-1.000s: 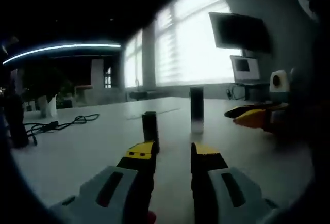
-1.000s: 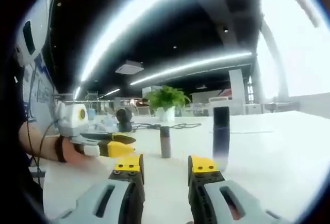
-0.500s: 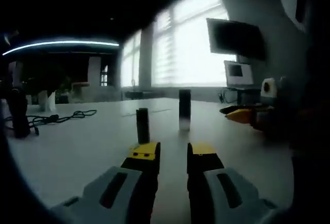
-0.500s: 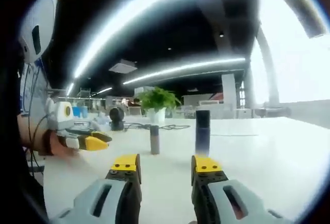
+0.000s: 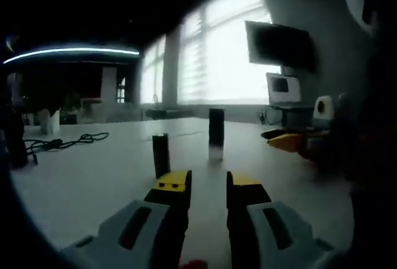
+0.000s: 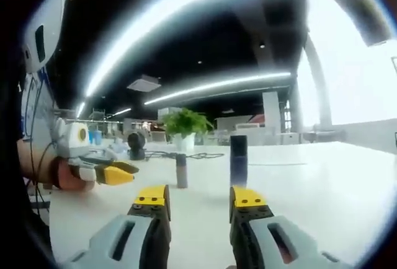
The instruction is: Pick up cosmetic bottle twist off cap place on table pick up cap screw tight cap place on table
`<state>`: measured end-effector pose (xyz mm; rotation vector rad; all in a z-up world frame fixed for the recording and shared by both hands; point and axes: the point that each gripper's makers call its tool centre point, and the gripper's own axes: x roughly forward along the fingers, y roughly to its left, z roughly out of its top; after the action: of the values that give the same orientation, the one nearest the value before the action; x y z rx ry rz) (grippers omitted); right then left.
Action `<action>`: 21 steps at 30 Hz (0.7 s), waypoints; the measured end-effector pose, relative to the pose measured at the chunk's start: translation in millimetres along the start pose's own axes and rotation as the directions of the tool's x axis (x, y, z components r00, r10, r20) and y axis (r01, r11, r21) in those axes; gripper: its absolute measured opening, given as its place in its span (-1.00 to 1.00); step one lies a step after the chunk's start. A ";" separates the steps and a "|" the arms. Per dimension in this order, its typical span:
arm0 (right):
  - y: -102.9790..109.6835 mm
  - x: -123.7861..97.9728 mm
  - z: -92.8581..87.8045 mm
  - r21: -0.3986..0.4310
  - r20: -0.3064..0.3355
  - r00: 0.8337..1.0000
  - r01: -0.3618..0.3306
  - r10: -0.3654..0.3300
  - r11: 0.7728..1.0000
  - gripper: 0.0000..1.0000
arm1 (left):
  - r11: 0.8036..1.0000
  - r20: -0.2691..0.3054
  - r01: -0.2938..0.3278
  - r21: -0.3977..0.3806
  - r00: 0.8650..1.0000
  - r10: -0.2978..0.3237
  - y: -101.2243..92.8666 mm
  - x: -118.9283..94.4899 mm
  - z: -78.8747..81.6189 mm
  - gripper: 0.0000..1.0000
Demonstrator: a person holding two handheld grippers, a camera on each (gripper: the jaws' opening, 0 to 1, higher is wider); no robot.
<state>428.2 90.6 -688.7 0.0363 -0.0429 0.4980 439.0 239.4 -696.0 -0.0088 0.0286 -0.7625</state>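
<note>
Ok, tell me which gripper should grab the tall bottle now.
Left, probably. In the left gripper view the tall bottle stands almost in line with the gap of the left gripper's open jaws. In the right gripper view it sits off over one jaw of the right gripper, also open.

left gripper view dim, backlit by blown-out windows (image 5: 217, 52), right gripper view brighter, ceiling light strips (image 6: 205, 86) streaked, fisheye warp, soft focus

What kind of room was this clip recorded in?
Most likely an open-plan office or lab. A long white table runs toward large bright windows, a wall-mounted screen hangs above a laptop, strip ceiling lights stretch overhead, and a potted plant stands at the far end.
</note>
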 end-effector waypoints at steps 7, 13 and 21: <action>-4.0 -1.2 2.6 0.022 0.018 1.000 0.006 -0.006 1.000 -0.38 | 0.998 0.010 0.032 -0.050 0.999 -0.032 -4.2 23.4 2.7 -0.74; -3.9 -1.2 1.6 0.019 0.012 1.000 0.006 -0.006 1.000 -0.38 | 0.997 -0.035 0.073 0.008 0.997 -0.073 -13.3 43.6 -4.5 -0.69; -3.2 -1.2 2.5 0.021 0.017 1.000 0.005 -0.005 1.000 -0.39 | 0.998 -0.022 0.071 0.001 0.997 -0.070 -15.2 63.5 -1.5 -0.70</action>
<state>428.6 87.1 -686.3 0.0610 -0.0541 0.4932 474.3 184.5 -698.7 0.0006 0.0491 -0.8332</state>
